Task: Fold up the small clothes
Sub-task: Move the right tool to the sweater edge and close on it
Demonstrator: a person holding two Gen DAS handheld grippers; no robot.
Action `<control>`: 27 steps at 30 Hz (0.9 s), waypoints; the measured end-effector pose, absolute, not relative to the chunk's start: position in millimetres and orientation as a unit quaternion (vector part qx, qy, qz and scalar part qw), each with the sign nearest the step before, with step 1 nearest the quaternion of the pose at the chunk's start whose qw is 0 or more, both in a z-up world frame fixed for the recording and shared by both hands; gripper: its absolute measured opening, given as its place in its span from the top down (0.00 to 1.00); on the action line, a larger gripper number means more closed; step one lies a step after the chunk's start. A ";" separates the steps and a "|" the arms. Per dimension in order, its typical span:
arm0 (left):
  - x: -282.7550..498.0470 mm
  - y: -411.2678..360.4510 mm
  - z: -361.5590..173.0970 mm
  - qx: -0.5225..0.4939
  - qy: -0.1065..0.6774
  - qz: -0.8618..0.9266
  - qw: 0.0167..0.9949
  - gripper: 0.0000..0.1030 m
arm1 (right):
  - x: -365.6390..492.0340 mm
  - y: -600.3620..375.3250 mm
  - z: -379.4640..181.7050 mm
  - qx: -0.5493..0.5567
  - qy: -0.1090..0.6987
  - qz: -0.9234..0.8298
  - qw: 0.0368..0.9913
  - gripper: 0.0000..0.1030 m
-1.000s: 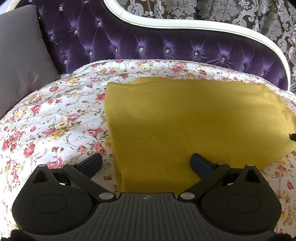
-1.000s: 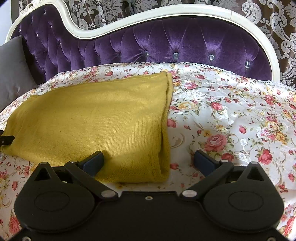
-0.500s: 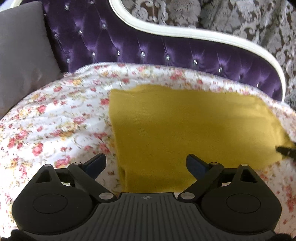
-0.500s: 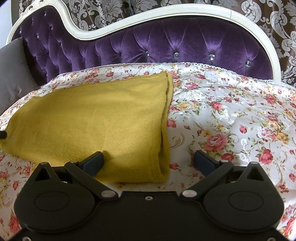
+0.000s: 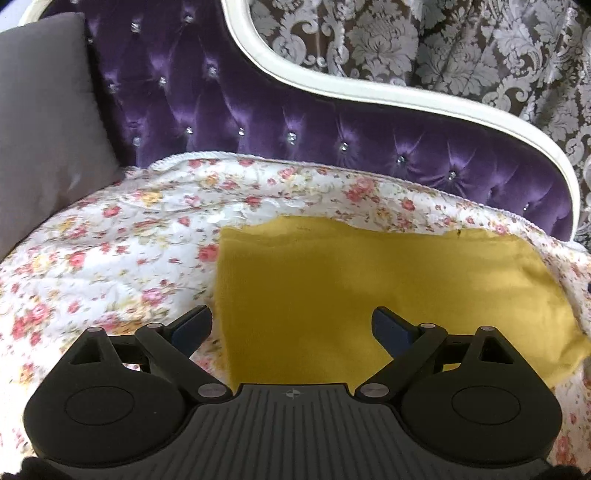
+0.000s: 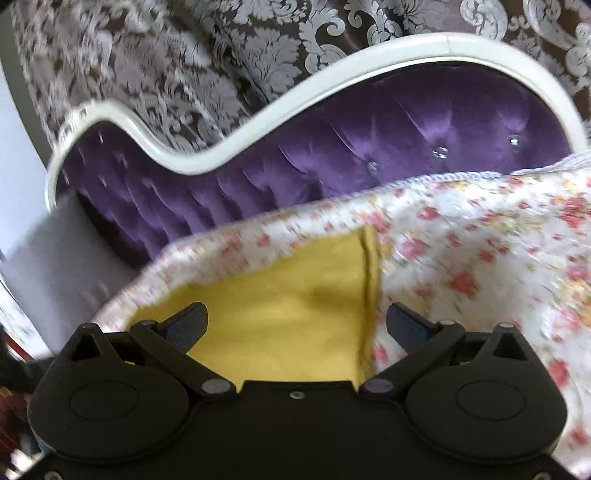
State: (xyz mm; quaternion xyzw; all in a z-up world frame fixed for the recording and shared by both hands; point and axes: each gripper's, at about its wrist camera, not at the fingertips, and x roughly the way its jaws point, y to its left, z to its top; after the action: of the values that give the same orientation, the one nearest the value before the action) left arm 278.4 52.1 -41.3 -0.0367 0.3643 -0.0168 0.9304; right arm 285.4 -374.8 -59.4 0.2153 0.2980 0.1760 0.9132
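1. On the floral bedspread (image 5: 110, 258) the folded yellow garment (image 5: 369, 288) lies flat, so its edges stay reachable.
2. My left tongs (image 5: 291, 326) gape, empty, straddling its left edge.
3. My right tongs (image 6: 297, 321) gape, empty, straddling its right fold.

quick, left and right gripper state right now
Left gripper: open, holding nothing, over the yellow cloth.
Right gripper: open, holding nothing.

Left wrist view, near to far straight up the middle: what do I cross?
Left hand-held gripper → yellow garment → floral cover → purple tufted backrest → white frame → damask curtain.
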 end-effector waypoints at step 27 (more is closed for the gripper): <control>286.0 47.9 -88.5 -0.003 0.382 -0.007 0.924 0.07 | 341.8 -380.9 -116.4 0.330 0.366 0.267 0.828 0.00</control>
State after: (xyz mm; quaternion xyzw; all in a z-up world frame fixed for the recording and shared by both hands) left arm 286.0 47.9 -88.5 -0.0025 0.3820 -0.0073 0.9241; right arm 341.8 -380.9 -116.4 0.3304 0.3661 0.2675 0.8278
